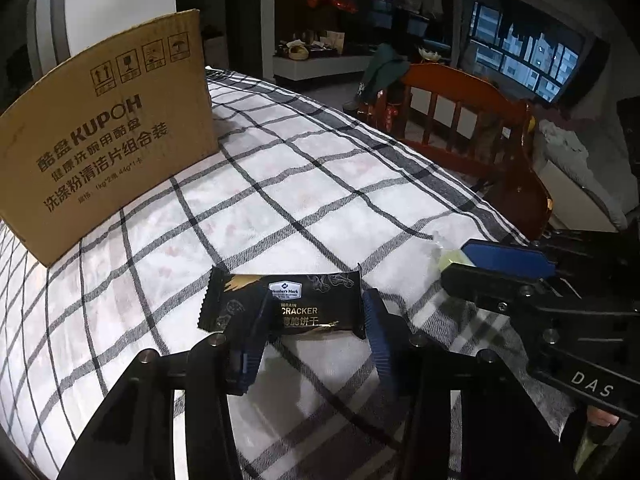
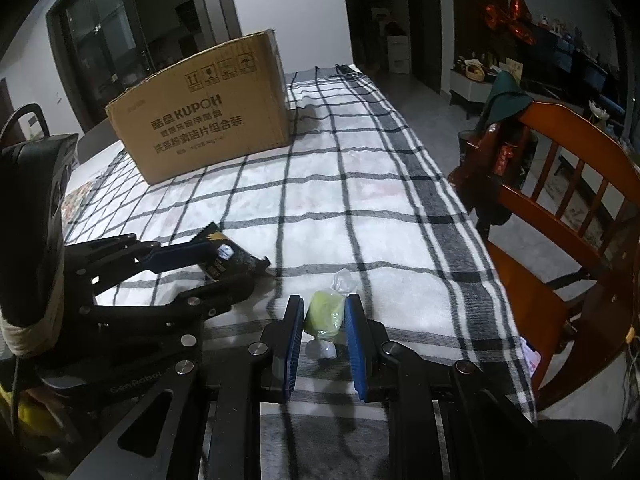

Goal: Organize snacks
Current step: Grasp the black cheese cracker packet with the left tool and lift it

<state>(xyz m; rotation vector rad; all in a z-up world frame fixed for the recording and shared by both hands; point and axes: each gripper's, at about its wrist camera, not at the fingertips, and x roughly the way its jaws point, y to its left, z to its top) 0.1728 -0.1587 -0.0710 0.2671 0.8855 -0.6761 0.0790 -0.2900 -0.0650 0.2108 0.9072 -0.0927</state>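
The white tablecloth with black and grey check lines point(image 2: 360, 208) fills the middle of both views. Its right border runs down the right of the right wrist view, with the brown wooden chair point(image 2: 560, 200) just beyond it. The tan corrugated cardboard box with black printed lettering point(image 2: 200, 116) stands upright in the upper left of both frames, well apart from the 2 snacks.

The black foil cracker packet with gold and white print point(image 1: 296, 308) lies flat at lower centre of the left wrist view. The left gripper point(image 1: 316, 312) has 1 blue pad over the packet's left part and 1 at its right end; the jaws bracket it, but I cannot tell whether they press it. The small pale green sweet in a clear twisted wrapper point(image 2: 325, 314) sits at lower centre of the right wrist view between the blue pads of the right gripper point(image 2: 322, 320), jaws spread, with a sliver of gap on each side.

Judging from this, the step in hand is picking up: both claws are set around a snack, neither lifted. Next, each should pinch, rise, and carry up-left toward the box, presumably the container. The cloth between is bare, so the path looks free; the sweet lies nearer the right border.
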